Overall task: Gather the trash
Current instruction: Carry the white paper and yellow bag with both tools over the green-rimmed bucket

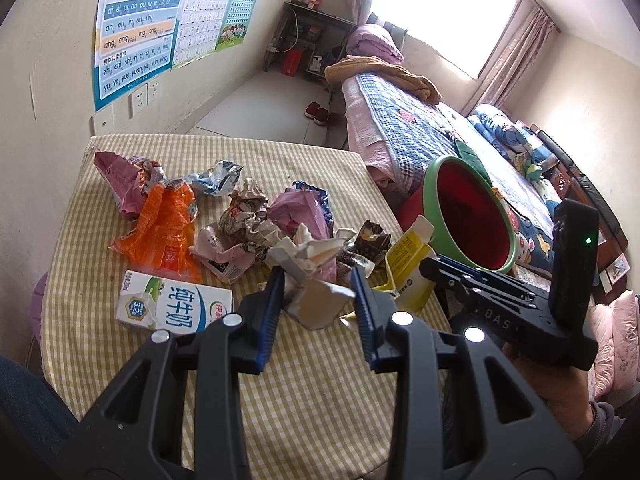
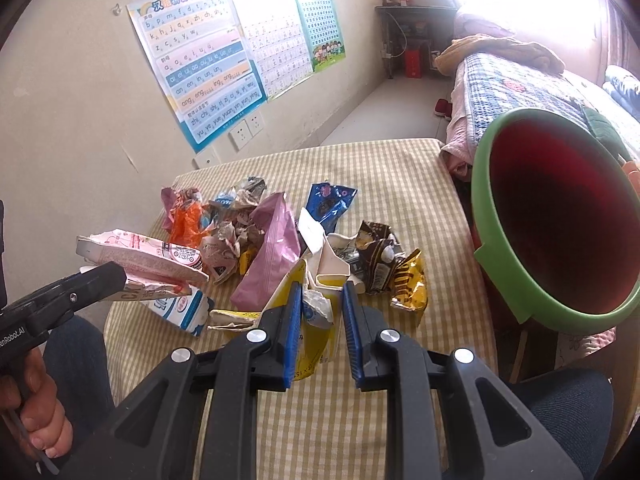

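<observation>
Between the left gripper's nearly closed jaws sits a crumpled pink carton; the right gripper pinches a yellow carton; the bin stands right of both; carry each over its rim before releasing.

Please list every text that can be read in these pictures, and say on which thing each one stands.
"纯牛奶", "3.2": milk carton.
"zhi chi shi ri zi ci si", "an en in un ün": pinyin poster on the wall.
"DAS": right gripper, on its body.
"enRobot.AI": left gripper, on its body; the start is cut off.
Wrapper prints and the two other wall charts: too small to read.
</observation>
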A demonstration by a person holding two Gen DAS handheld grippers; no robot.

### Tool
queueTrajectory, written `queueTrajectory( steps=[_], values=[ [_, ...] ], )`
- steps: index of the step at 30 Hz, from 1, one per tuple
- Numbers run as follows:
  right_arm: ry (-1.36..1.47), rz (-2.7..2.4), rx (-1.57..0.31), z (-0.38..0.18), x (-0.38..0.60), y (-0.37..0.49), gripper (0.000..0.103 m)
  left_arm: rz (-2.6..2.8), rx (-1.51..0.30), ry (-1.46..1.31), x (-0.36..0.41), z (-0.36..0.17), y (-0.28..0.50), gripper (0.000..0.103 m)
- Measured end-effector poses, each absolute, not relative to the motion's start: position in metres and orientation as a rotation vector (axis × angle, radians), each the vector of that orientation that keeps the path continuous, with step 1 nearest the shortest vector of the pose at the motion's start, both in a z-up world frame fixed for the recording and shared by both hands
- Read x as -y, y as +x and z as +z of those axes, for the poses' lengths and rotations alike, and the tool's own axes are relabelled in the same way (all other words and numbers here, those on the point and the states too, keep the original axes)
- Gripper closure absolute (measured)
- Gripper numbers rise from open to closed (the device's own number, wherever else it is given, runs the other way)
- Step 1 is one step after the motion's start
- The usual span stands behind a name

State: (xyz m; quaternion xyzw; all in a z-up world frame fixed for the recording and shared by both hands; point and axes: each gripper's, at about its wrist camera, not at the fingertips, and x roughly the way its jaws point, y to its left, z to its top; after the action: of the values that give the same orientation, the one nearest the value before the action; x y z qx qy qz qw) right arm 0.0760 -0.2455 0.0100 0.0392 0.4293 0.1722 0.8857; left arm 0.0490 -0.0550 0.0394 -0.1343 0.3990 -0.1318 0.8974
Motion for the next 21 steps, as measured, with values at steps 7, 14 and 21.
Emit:
queueTrajectory(
  steps=[7,14,21],
  values=[
    [0.163,0.276,-0.834,0.021,0.287,0.088,0.083,-0.330,-0.805,-0.245,0.093,0.055,0.082,0.070],
    [0.209,0.166,-0.761,0.037,0.344,0.096,0.083,-0.417,-0.789,-0.197,0.149,0.067,0.112,0.070],
    [0.255,0.051,-0.706,0.048,0.405,0.102,0.082,-0.518,-0.788,-0.156,0.209,0.071,0.137,0.070]
  ],
)
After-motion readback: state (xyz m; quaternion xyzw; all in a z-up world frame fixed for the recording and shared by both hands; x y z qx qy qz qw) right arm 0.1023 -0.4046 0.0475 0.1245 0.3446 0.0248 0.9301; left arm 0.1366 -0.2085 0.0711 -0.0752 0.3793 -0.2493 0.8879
